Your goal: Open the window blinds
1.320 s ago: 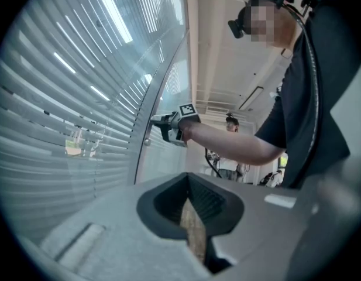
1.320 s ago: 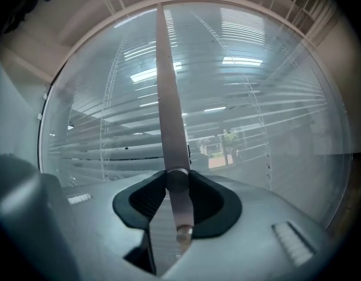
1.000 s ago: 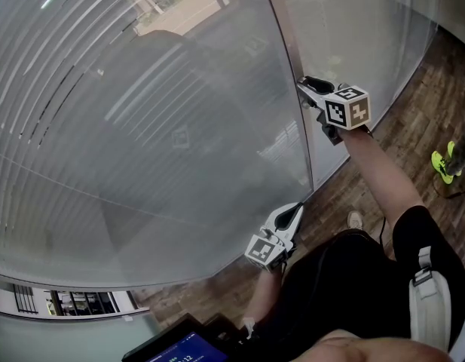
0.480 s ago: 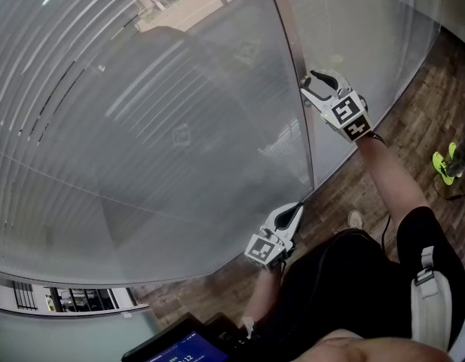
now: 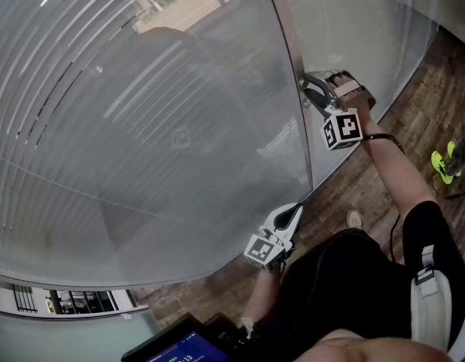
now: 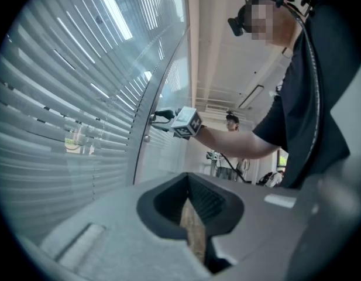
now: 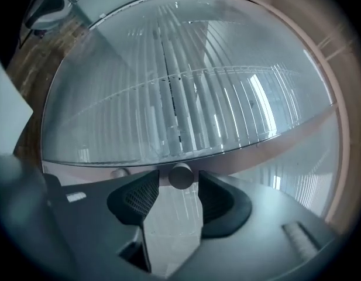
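The right gripper (image 5: 313, 89), jaws just opening wide, brackets without touching a small round grey knob (image 7: 181, 175) beside the white slatted blinds (image 5: 142, 127); the left gripper (image 5: 296, 211) is closed, empty.

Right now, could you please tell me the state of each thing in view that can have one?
Blinds: lowered, slats partly tilted, outside showing through in places.
Knob: between the jaws of the right gripper, not pinched.
Right gripper: open; its jaws have just been opening and stand either side of the knob.
Left gripper: shut, empty, held low, away from the knob.
Tablet screen: lit.
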Tool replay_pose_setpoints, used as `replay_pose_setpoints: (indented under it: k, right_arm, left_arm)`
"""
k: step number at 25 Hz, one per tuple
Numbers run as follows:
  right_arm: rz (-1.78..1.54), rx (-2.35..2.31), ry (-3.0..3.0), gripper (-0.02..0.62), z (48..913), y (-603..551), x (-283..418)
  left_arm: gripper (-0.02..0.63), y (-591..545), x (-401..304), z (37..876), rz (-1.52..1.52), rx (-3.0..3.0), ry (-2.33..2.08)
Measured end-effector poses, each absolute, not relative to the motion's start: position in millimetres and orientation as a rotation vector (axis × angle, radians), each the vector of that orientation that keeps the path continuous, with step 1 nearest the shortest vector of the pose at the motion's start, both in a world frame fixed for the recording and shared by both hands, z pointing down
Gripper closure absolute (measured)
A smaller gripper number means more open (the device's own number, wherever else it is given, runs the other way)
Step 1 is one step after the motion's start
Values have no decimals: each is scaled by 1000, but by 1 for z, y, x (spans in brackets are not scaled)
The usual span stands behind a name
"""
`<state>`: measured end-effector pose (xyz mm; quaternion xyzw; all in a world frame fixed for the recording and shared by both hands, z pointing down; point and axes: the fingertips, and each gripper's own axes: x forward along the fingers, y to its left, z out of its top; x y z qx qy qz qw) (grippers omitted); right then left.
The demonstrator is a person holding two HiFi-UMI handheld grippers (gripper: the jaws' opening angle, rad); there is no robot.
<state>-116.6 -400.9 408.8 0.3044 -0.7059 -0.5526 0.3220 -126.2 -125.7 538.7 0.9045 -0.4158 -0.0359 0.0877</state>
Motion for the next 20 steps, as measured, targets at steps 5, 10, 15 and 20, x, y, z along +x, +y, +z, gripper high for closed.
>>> replay_pose_setpoints:
  k: [5, 10, 15, 20]
  right_arm:
    - [-1477, 799, -1835, 429, 408, -402, -122]
    - [-1484, 826, -1841, 469, 403, -403, -121]
    - [-1476, 829, -1846, 471, 403, -403, -121]
    - [-1364, 868, -1963, 471, 399, -403, -121]
  left_arm:
    - [604, -126, -130, 538, -106, 2684, -1248]
    - [604, -128, -133, 540, -101, 2687, -1254]
    - [604, -128, -130, 539, -106, 2687, -1248]
    - [604, -128, -135, 547, -143, 2698, -1272]
